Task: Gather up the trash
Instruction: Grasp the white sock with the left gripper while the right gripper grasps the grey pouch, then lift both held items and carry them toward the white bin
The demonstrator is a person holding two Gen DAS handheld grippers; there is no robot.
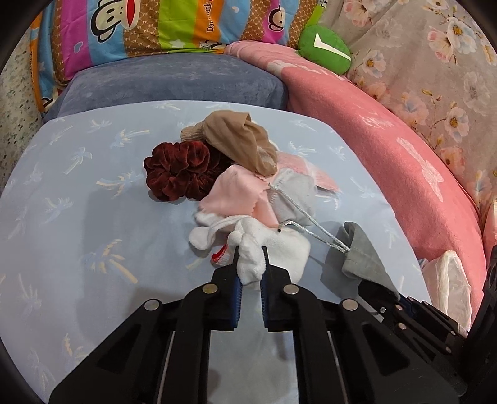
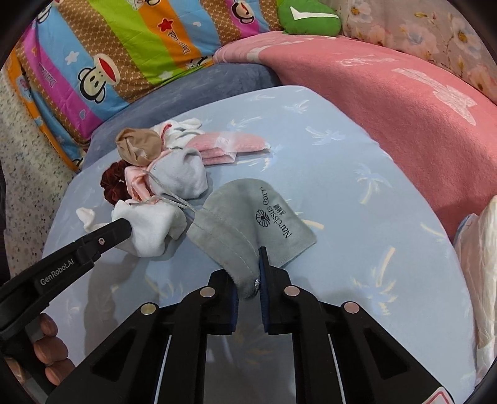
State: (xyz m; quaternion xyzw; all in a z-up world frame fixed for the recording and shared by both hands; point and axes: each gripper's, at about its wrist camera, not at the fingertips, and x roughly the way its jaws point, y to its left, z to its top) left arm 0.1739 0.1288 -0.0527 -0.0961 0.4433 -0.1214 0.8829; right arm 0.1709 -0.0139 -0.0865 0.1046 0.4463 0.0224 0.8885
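Broadly, by size:
Bed: pale blue sheet [image 1: 93, 192] with a palm print; pink blanket [image 1: 403, 149] along its right side; striped monkey-print pillow [image 1: 149, 28] at the back.
Pile: dark red scrunchie [image 1: 180, 174], tan stocking [image 1: 239, 140] and pink cloth [image 1: 239, 195] heaped mid-sheet, touching one another.
Grey pouch [image 2: 264, 214]: printed lettering; lies on the sheet just right of the pile; its silver cord [image 1: 310, 227] runs back into the heap.
Right gripper [image 2: 248, 273]: jaws narrow, clamped on the pouch's near edge.
White sock [image 1: 273, 248]: near end of the pile (partly bunched).
Left gripper [image 1: 250, 264]: jaws pinched tight on a fold of the sock.
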